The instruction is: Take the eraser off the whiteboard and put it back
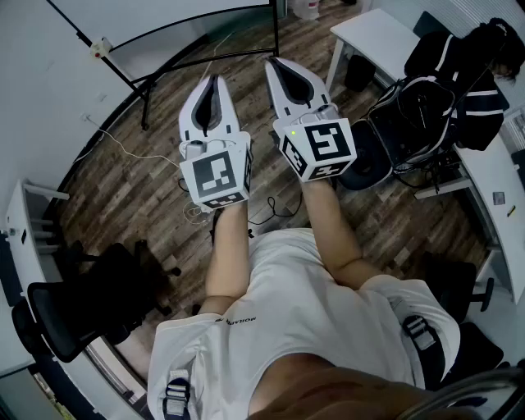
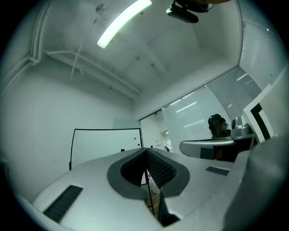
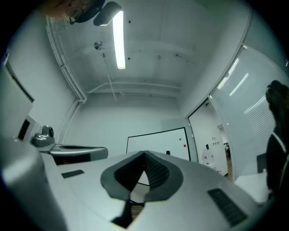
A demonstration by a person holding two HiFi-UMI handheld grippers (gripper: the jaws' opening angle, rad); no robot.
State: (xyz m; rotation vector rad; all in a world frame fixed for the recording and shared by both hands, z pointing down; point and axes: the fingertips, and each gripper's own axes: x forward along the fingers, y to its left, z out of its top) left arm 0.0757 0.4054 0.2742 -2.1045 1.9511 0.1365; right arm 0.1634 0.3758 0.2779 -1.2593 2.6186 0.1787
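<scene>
In the head view the whiteboard [image 1: 164, 16] stands on its black frame ahead of me, across the wood floor. My left gripper [image 1: 215, 80] and right gripper [image 1: 274, 62] are held side by side, pointing toward it and well short of it. Both have their jaws pressed together at the tips with nothing between them. In the left gripper view the whiteboard [image 2: 106, 144] carries a small dark eraser [image 2: 122, 150] near its right side, just beyond the left gripper [image 2: 146, 152]. The right gripper view shows the whiteboard [image 3: 156, 144] with the eraser [image 3: 167, 152] above the right gripper [image 3: 144, 154].
A white desk [image 1: 385, 37] with black bags [image 1: 459, 57] and a dark chair [image 1: 410, 123] stands at the right. A black office chair [image 1: 74, 316] is at the lower left. Cables [image 1: 123, 148] trail over the floor. A seated person [image 2: 216, 126] is off to the right.
</scene>
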